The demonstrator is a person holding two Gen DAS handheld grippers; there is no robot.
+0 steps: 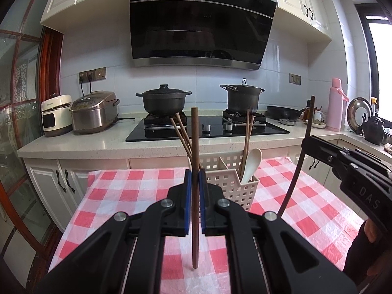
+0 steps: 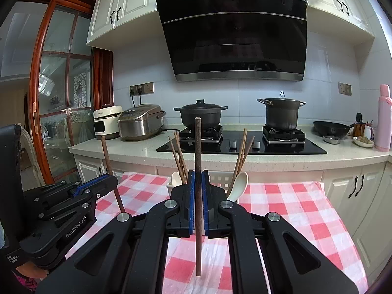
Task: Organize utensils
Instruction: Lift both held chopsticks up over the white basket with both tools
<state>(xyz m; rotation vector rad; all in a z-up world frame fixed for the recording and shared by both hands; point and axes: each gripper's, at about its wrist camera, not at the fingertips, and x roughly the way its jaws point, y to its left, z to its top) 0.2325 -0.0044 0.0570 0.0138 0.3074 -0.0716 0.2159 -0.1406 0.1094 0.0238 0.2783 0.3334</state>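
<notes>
We see two hand-held grippers above a table spread with a red-and-white checked cloth [image 1: 127, 196]. The left gripper [image 1: 195, 183] has its blue pads drawn narrow onto a brown chopstick [image 1: 195, 147], which stands upright through the jaws, its lower tip hanging clear above the cloth. The right gripper [image 2: 198, 183] likewise pinches a darker chopstick [image 2: 198, 152], upright, its tip also free of the cloth. In the left view the right gripper [image 1: 309, 140] enters from the right edge; in the right view the left gripper [image 2: 111, 178] enters from the left edge. The two stand apart, with open cloth between them.

Ahead of both, near the far edge of the table, sits a white perforated utensil basket [image 1: 235, 186] divided into compartments. We note two pale chopsticks [image 1: 182, 134] leaning left from its left part, and further chopsticks [image 1: 247, 134] together with a white spoon [image 1: 252, 164] in its right part. In the right view a second white spoon [image 2: 176, 178] shows at the left compartment.

The cloth to either side of the basket lies bare, and the near cloth beneath the grippers is unobstructed. Beyond the table edge runs a speckled counter [image 1: 73, 144] carrying a black hob [image 1: 208, 129], two dark pots [image 1: 163, 100] and two rice cookers [image 1: 94, 112].
</notes>
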